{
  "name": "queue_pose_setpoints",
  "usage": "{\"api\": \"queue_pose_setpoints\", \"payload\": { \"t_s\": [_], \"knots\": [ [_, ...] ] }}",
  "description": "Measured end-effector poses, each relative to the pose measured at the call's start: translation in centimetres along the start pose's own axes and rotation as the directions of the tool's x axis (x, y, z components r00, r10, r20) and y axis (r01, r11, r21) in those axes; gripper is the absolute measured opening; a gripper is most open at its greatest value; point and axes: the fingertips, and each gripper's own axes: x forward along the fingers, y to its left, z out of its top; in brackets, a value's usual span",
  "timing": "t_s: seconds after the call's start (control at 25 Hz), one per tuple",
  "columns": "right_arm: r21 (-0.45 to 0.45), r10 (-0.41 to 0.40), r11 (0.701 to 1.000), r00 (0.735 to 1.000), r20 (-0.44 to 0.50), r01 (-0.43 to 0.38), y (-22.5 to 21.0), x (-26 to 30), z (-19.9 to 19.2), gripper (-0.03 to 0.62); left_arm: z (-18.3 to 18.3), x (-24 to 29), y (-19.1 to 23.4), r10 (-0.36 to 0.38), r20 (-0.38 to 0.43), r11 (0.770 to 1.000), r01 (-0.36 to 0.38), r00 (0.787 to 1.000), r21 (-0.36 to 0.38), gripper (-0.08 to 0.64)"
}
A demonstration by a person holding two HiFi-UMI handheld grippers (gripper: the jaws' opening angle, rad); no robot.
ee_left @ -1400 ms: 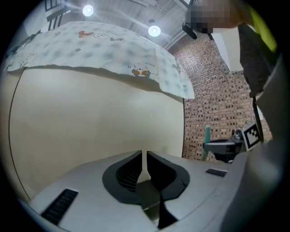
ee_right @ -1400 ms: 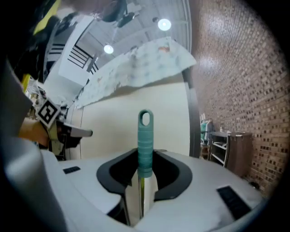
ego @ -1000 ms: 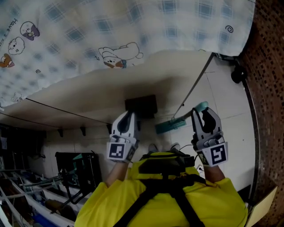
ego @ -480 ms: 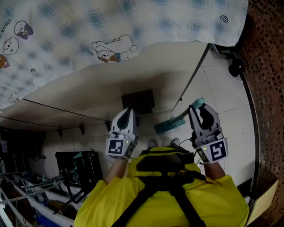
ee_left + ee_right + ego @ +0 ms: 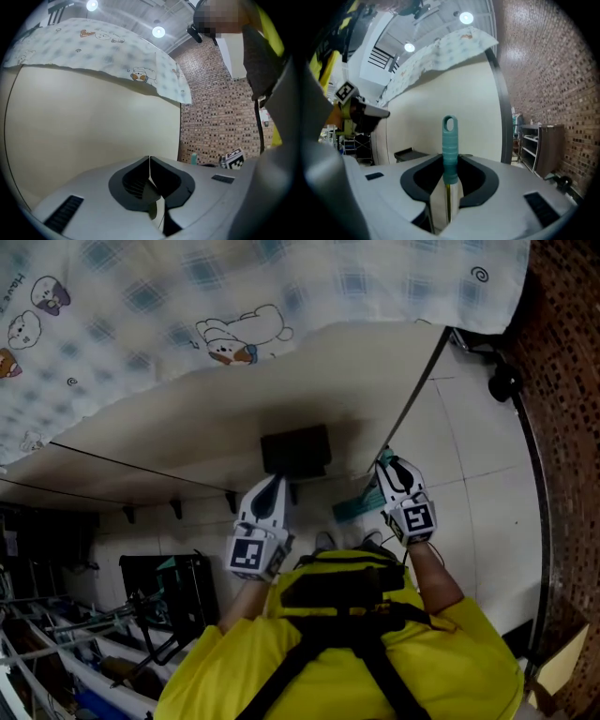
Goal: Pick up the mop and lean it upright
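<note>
Mop (image 5: 449,140) is picked up, clamped at the handle between the right gripper's (image 5: 389,468) fingers, its head (image 5: 354,508) seen at 8 o'clock of them; left gripper's (image 5: 149,165) fingers are pressed together on nothing; leaning on the wall (image 5: 281,399) at 12 o'clock is judged left.

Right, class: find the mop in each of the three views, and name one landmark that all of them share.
Head view: the mop, its teal head just left of the right hand-held gripper, below centre.
Left gripper view: a small teal piece, probably the mop's grip, right of centre.
Right gripper view: centre, its teal grip upright between the jaws.
Shared landmark: the checked cartoon cloth.
</note>
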Motion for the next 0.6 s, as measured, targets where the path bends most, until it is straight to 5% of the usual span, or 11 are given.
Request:
{"api": "queue_pose_setpoints", "payload": {
  "t_s": [0.32,0.6],
  "knots": [
    [0.024,-0.009,1.0,0.988,-0.156,0.013,-1.3,7.8,-10.8,0.103,-0.7,-1.3,0.6,0.022,-0.022,1.0,-0.021,1.0,0.02,0.012],
    [0.036,-0.033,0.999,0.982,-0.186,0.041,-2.9,12.9,-12.2,0.104,-0.8,-1.8,0.7,0.04,-0.017,0.999,-0.04,0.999,0.019,0.012]
  ]
}}
